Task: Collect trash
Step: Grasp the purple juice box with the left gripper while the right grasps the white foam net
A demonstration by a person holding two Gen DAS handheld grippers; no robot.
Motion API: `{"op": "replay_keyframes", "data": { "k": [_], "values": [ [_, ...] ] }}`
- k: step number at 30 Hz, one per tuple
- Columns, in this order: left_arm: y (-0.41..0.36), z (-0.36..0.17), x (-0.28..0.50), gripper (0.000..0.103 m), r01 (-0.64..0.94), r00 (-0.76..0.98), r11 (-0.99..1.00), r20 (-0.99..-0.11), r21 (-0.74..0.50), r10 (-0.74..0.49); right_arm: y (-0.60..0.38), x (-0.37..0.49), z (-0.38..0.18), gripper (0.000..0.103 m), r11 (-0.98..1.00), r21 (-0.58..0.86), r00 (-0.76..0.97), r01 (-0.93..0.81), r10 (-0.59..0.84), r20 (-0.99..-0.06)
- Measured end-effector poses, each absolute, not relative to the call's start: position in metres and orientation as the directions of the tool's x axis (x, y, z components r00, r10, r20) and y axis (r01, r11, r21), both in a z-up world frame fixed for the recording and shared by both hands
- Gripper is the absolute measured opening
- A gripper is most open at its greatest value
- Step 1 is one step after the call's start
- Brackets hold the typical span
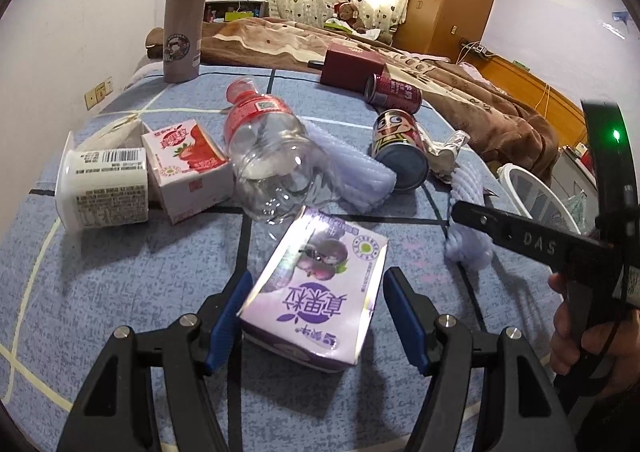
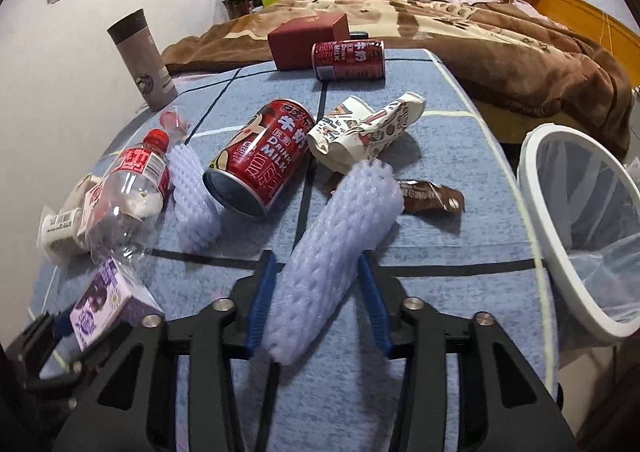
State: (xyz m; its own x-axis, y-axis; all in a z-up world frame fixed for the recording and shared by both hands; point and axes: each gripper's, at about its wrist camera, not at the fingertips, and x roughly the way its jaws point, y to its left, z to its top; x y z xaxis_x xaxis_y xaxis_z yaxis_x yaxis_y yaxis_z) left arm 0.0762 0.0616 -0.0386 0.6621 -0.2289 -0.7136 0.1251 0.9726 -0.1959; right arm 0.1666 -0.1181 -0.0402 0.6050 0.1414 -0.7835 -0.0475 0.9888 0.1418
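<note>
A purple milk carton sits tilted between the blue pads of my left gripper, which is shut on it just above the blue bedsheet. The same carton shows at the lower left of the right wrist view. My right gripper is shut on a pale lilac foam net sleeve, both pads pressing its sides. The sleeve's far end points toward a brown wrapper. At the bed's right edge stands a white bin lined with a bag.
Scattered on the sheet are a clear bottle, a strawberry carton, a white cup, two red milk cans, another foam sleeve and a crumpled paper cup. Behind them stand a thermos and a red box.
</note>
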Motion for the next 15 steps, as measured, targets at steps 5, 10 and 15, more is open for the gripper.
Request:
{"op": "replay_keyframes", "data": {
  "k": [5, 10, 15],
  "values": [
    [0.055, -0.039, 0.082, 0.07, 0.142, 0.65, 0.971, -0.721, -0.194, -0.239, -0.129, 0.162, -0.04, 0.033, 0.986, 0.157, 0.605, -0.061, 0.162, -0.78],
    [0.051, -0.04, 0.081, 0.061, 0.148, 0.65, 0.969, -0.719, -0.199, -0.247, -0.134, 0.156, -0.038, 0.027, 0.986, 0.148, 0.614, -0.078, 0.164, -0.772],
    [0.044, -0.039, 0.079, 0.06, 0.155, 0.654, 0.97, -0.716, -0.189, -0.244, -0.136, 0.148, -0.037, 0.024, 0.983, 0.15, 0.626, -0.108, 0.185, -0.757]
  ]
}}
